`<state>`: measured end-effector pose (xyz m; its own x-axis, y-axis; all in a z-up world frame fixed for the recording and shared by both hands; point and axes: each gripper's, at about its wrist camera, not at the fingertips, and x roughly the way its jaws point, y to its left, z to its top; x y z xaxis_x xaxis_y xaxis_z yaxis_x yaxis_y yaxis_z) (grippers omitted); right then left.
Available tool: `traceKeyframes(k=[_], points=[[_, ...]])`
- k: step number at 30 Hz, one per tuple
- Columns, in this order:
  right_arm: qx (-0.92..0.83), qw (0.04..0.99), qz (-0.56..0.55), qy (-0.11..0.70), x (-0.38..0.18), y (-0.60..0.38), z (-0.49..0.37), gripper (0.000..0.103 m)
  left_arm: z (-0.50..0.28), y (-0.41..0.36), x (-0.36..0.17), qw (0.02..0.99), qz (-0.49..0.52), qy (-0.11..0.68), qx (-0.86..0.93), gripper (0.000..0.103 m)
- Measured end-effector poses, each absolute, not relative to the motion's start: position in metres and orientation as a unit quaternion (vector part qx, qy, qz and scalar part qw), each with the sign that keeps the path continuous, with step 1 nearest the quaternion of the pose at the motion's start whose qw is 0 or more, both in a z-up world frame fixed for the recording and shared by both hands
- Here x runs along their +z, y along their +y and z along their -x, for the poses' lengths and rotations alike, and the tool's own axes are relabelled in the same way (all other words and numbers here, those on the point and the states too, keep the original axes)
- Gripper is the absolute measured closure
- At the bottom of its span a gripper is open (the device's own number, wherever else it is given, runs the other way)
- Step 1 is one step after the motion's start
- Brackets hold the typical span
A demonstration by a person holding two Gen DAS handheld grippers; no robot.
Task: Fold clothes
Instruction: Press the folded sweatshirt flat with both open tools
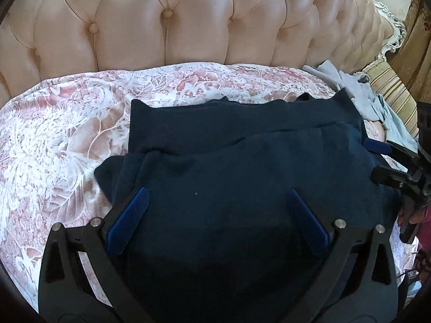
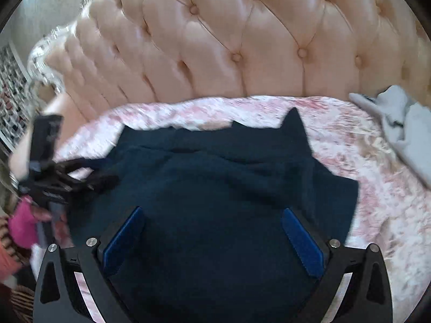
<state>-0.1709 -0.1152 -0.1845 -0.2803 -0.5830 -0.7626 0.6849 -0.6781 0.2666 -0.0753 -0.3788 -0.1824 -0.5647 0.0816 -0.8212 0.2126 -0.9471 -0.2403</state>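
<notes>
From my left wrist camera I see the navy garment [image 1: 242,148] lying partly folded on the bed's floral bedspread [image 1: 67,123], in front of the tufted peach headboard [image 1: 167,27]. A rolled fold crosses it near the far edge, and a bulge of cloth sticks out on its left side. My left claw [image 1: 216,218] stands wide, its blue pads [image 1: 129,220] apart over the dark cloth with nothing between them; I cannot tell whether they touch the fabric.

This view alone shows me a striped cushion [image 1: 396,99] at the far right, behind a heap of pale grey-blue clothes [image 1: 363,94] that touches the garment's far right corner. It also catches my right claw [image 1: 388,161] at the right edge of the garment, one blue pad showing on the cloth.

The right wrist camera is blurred on its left side. There the navy garment [image 2: 229,183] fills the centre, a pointed corner sticking up at its far edge. My right claw [image 2: 212,234] is wide too, gripping nothing. Only here do I see the left claw [image 2: 80,177] from outside, a dark smear at the garment's left edge, with a pink sleeve [image 2: 23,226] below it. The pale clothes [image 2: 398,118] sit far right, here apart from the garment.
</notes>
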Motion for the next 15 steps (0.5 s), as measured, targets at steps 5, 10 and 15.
traceKeyframes(k=[5, 10, 15], points=[[-0.797, 0.400, -0.450, 0.044, -0.1871, -0.1081, 0.1736, 0.000, 0.0739, -0.3812, -0.1820, 0.039, -0.466, 0.159, -0.869, 0.000], [-0.796, 0.402, -0.450, 0.049, -0.1854, -0.1057, 0.1734, 0.000, 0.0735, -0.3847, -0.1819, 0.037, -0.470, 0.161, -0.867, 0.000], [-0.789, 0.405, -0.460, 0.035, -0.1855, -0.1042, 0.1787, 0.000, 0.0712, -0.3886, -0.1830, 0.034, -0.471, 0.174, -0.864, 0.000]])
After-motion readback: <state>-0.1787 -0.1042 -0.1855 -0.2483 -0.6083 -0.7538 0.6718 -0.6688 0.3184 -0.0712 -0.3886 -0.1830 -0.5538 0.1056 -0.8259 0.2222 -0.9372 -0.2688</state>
